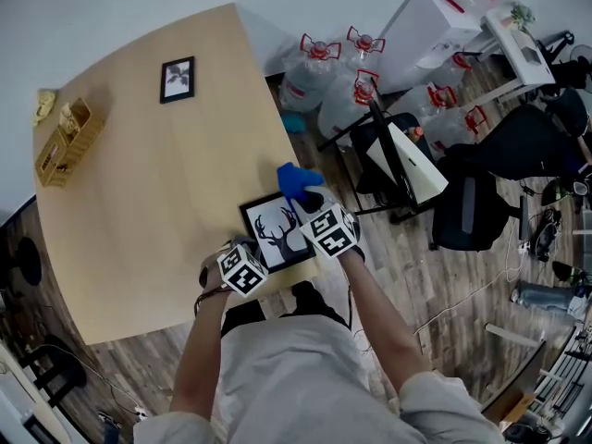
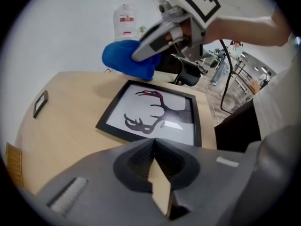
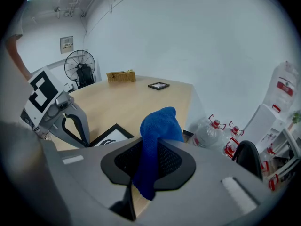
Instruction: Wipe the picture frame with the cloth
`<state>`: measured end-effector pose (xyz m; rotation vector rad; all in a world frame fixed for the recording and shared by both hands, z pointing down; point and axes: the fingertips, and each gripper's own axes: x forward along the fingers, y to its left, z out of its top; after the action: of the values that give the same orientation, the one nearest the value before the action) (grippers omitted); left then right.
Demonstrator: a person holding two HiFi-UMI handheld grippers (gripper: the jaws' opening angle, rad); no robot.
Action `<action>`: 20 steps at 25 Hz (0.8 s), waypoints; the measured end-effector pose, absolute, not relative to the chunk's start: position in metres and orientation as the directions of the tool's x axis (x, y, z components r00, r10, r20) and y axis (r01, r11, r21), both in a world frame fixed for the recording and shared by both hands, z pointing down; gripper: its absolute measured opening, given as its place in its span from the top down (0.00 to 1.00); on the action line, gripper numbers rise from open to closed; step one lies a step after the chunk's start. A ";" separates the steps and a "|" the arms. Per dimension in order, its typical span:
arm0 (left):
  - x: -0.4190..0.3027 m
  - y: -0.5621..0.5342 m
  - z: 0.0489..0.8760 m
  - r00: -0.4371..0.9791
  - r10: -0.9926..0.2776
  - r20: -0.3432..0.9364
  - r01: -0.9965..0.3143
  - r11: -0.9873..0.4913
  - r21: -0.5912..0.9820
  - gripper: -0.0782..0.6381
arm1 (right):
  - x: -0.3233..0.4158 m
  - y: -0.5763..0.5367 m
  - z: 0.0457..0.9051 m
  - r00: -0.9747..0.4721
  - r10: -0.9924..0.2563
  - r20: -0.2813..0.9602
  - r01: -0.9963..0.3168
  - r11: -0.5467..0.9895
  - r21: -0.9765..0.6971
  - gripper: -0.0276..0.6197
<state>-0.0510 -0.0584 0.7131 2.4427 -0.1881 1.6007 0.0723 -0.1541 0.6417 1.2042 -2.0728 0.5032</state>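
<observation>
Seemingly wiping is only starting: right tongs [image 3: 149,166] pinch the blue fluffy cloth [image 3: 158,126] near the black-framed deer picture's [image 2: 155,114] far edge, while the left tongs [image 2: 154,147] are pressed together, empty.

The right hand-held gripper [image 1: 311,202] is holding a blue cloth [image 1: 298,182] over a corner of the picture frame [image 1: 276,233] lying on the surface [image 1: 139,202].

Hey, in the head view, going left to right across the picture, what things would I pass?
Wicker basket → small picture frame → blue cloth → black chair
</observation>
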 end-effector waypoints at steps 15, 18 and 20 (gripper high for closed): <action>-0.049 -0.056 0.712 0.414 0.037 0.910 -0.217 -0.967 0.137 0.82 | 0.047 -0.163 0.699 -0.353 -0.488 0.798 -0.825 0.564 -0.020 0.86; -0.049 -0.055 0.711 0.411 0.032 0.911 -0.216 -0.967 0.132 0.82 | 0.045 -0.161 0.699 -0.351 -0.481 0.803 -0.822 0.569 -0.018 0.86; -0.049 -0.056 0.712 0.409 0.031 0.912 -0.216 -0.968 0.130 0.82 | 0.044 -0.157 0.700 -0.351 -0.477 0.806 -0.816 0.578 -0.013 0.86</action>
<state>-0.0489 -0.0555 0.7117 2.4381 -0.1627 1.5859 0.0438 -0.1570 0.6998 1.0311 -2.0097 0.5376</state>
